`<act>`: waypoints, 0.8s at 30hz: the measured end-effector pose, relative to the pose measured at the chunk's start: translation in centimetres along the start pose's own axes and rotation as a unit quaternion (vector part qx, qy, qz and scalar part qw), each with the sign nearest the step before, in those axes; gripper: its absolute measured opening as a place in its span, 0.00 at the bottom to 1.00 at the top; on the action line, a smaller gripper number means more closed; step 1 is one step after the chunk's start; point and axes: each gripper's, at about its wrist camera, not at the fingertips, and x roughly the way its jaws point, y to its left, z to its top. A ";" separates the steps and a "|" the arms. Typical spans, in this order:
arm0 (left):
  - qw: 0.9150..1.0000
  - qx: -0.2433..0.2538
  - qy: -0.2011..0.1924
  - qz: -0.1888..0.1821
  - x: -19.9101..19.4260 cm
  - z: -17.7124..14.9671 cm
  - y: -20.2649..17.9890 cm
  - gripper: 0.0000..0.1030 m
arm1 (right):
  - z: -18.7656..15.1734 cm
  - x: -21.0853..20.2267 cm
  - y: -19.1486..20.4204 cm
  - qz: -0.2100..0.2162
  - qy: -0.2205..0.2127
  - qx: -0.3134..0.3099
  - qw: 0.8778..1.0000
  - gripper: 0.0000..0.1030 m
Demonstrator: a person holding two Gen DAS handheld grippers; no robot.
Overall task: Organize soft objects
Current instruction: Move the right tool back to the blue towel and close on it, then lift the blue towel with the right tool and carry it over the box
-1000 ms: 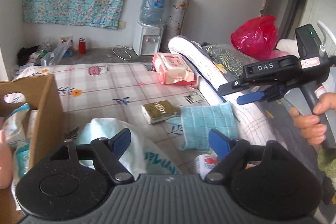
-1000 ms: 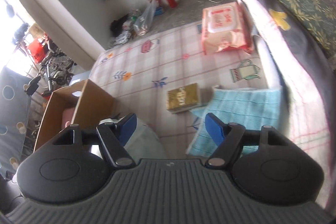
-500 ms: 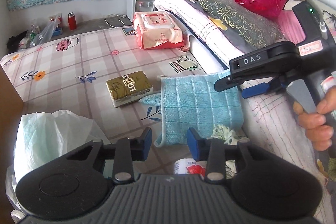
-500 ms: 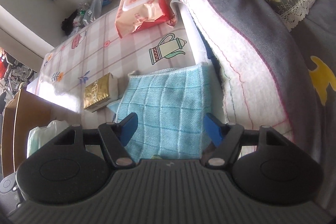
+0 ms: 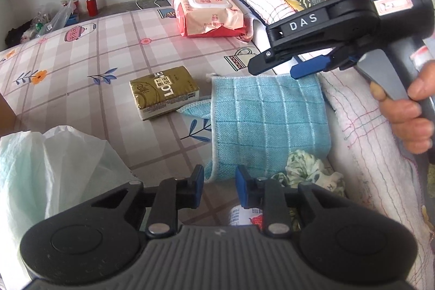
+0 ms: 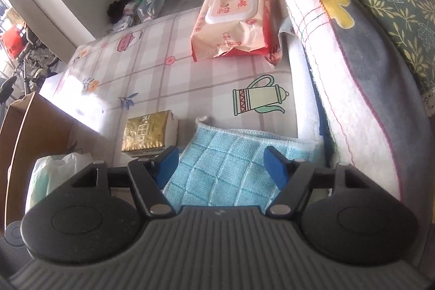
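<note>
A light blue checked towel lies flat on the patterned bed sheet, against a rolled quilt. My left gripper is at the towel's near left corner. Its jaws are closing, with the corner between them and a gap still showing. My right gripper stands open low over the towel, one finger on each side of its far part. In the left wrist view the right gripper hangs above the towel's far edge, held by a hand.
A gold tissue pack lies left of the towel, a pink wet-wipes pack farther back. A white plastic bag and a cardboard box are at the left. A crumpled floral cloth lies by the towel's near edge.
Both grippers have come down and forward onto the blue towel. The left jaws have narrowed from wide apart to a small gap. The right jaws stay open.
</note>
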 end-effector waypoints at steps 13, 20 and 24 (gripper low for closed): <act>0.999 0.005 0.034 0.012 3.7 1.1 -0.2 0.21 | -0.7 3.9 -2.4 0.008 0.104 0.004 0.995 0.75; 0.999 0.016 0.024 0.016 3.7 0.8 -0.3 0.23 | -2.8 3.9 -0.3 0.003 0.125 -0.107 0.986 0.87; 0.999 0.014 0.025 0.014 3.6 0.9 -0.2 0.24 | -3.4 4.1 0.8 -0.018 0.122 -0.136 0.983 0.87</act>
